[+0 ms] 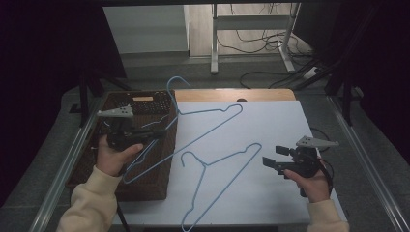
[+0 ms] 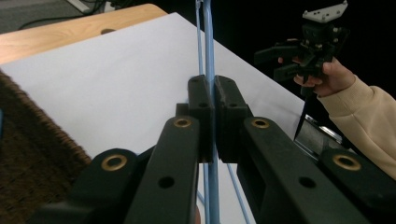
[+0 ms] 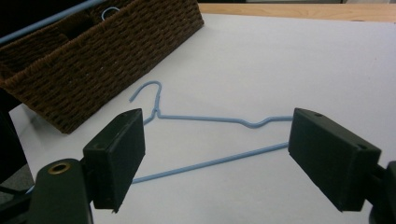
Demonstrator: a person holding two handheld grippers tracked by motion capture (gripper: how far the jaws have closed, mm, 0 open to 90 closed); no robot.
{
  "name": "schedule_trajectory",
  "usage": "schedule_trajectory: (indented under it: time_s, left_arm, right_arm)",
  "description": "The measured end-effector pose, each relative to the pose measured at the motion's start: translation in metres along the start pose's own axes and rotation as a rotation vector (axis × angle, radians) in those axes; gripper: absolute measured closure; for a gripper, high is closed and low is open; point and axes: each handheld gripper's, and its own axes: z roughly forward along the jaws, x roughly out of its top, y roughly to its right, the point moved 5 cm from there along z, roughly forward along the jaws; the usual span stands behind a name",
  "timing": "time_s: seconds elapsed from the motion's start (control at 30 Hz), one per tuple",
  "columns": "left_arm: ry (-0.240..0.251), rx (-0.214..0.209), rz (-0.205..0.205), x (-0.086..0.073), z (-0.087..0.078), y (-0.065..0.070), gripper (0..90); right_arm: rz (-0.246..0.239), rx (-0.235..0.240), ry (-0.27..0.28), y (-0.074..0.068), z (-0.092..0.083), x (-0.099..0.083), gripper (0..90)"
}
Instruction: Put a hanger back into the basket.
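Both tongs carry no readable brand or lettering. Left gripper (image 2: 214, 100) has its jaws pinched tight on the thin wire of a pale blue hanger (image 1: 205, 126), the wire running straight up between the pads in the left gripper view. Right gripper (image 3: 217, 154) stands wide apart with nothing clamped; a second blue hanger (image 3: 210, 140) lies flat on the white sheet beyond its pads.

In the high view that second hanger (image 1: 217, 181) rests nearest the person, its hook toward the middle of the sheet and its long bottom wire slanting down to the sheet's near edge. The held hanger stretches across behind it, tilted, its lower corner over the brown wicker basket (image 1: 154, 179) and its hook up past the basket's far corner. The basket sits at the left of the white sheet (image 1: 280, 135), partly over its edge. Something dark lies inside the basket, possibly a keyboard, though it is too dim to tell. Farther back a strip of bare wooden table (image 1: 232, 94) shows, then cables on the floor.
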Motion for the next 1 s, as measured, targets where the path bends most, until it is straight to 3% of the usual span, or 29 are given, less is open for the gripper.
schedule_trajectory:
  time_s: [0.47,1.0]
  left_arm:
    - [0.073,0.066,-0.047,-0.005,-0.04,-0.023,86.8]
    - [0.108,0.149,-0.13,-0.021,-0.066,-0.059,86.8]
  right_arm:
    - [-0.001,-0.01,-0.011,0.002,0.002,-0.002,18.4]
    - [0.001,-0.002,-0.024,0.002,0.003,-0.004,18.5]
